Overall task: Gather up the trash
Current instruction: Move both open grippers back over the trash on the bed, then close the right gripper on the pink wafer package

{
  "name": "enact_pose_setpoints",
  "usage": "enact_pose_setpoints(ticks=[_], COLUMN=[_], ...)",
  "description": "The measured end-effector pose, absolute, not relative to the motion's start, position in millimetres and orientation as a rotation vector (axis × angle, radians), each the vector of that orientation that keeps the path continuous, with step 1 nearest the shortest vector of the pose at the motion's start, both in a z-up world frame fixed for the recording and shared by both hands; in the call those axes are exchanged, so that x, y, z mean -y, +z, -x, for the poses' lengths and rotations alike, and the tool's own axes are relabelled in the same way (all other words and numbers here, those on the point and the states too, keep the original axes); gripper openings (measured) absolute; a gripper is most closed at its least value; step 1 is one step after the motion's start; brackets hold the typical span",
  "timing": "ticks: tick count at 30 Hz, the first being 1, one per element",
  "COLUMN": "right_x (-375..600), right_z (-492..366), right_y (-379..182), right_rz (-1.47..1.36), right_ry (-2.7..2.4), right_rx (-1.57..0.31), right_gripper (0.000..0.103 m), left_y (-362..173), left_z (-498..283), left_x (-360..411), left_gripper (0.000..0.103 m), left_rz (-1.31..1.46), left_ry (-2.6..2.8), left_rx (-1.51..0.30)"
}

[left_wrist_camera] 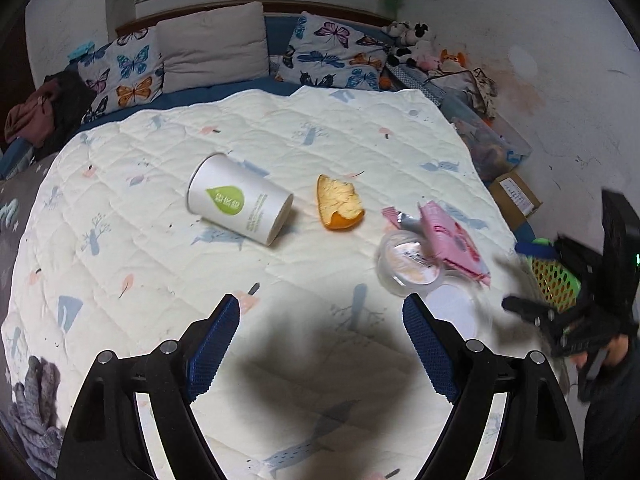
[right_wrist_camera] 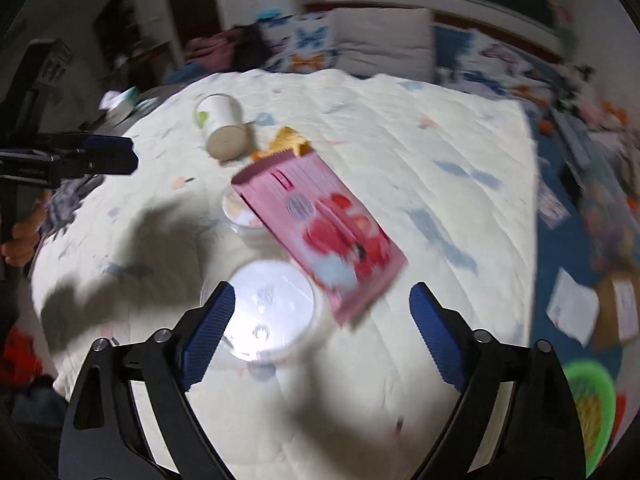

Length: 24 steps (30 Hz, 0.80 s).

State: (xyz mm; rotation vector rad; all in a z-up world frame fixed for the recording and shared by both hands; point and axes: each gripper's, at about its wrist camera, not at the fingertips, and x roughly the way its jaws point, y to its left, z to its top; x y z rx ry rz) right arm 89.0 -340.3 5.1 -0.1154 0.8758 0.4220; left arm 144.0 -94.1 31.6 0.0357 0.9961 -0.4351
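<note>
A white quilted bedspread covers the bed, with pillows at its far end. Left to right on it lie a paper cup on its side, long axis running far-left to near-right with its base toward the near-right, an orange peel, 2 clear plastic tubs and a pink wrapper slanting far-left to near-right. The left gripper and right gripper both stand wide apart, holding nothing.

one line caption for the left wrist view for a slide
Open left tool above a quilt strewn with a tipped paper cup and orange peel.
</note>
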Motion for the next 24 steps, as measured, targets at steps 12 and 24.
enact_pose_setpoints(ticks=[12, 24], right_x=[328.0, 332.5], right_z=[-159.9, -181.9], right_y=[-9.3, -28.5], right_rz=[0.216, 0.135], right_ry=[0.735, 0.812], right_rx=[-0.972, -1.021], right_gripper=[0.097, 0.096], left_y=[15.7, 5.6], left_z=[-154.1, -166.0], left_x=[92.9, 95.9], left_gripper=[0.081, 0.081], left_rz=[-0.075, -0.05], left_ry=[-0.444, -0.442], left_rx=[-1.022, -1.05])
